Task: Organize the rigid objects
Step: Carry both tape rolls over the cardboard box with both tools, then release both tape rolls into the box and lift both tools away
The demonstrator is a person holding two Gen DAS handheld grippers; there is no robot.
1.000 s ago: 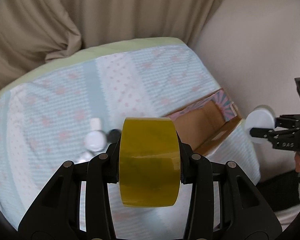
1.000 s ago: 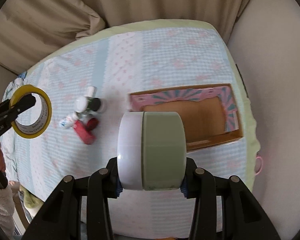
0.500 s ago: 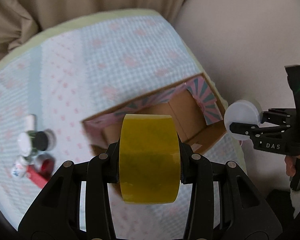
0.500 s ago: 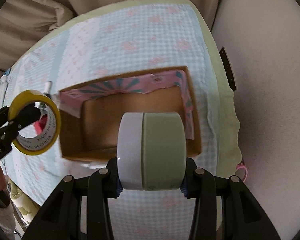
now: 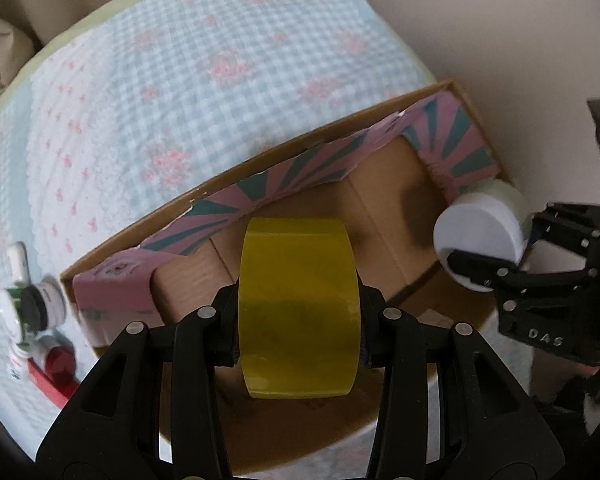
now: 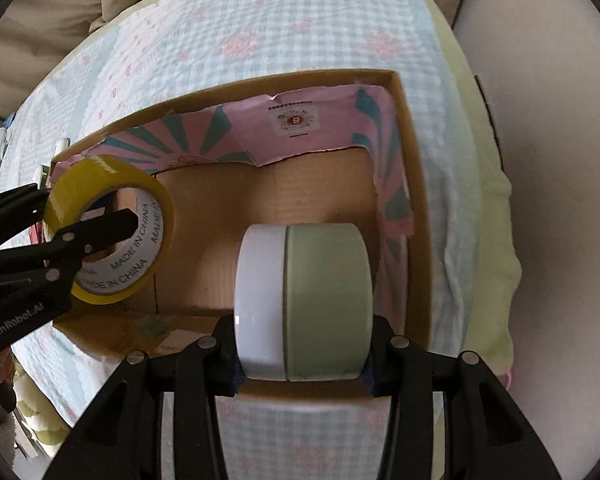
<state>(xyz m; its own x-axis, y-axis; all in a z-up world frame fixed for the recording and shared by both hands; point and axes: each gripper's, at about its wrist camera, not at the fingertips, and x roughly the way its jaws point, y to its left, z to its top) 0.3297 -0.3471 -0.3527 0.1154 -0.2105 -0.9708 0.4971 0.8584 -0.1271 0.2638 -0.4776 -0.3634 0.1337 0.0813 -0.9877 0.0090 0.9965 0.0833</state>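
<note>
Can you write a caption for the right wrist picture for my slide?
Right gripper holds a green-and-white jar above the cardboard box; left gripper brings yellow tape.

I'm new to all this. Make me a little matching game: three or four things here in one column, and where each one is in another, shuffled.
Things:
1. yellow tape
2. green jar
3. small bottles
4. box

Places:
A. on the quilt, outside the box
B. in the right gripper, over the box
C. open on the quilt
D. in the left gripper, over the box

Pairs: 1-D, 2-B, 3-A, 4-C
</note>
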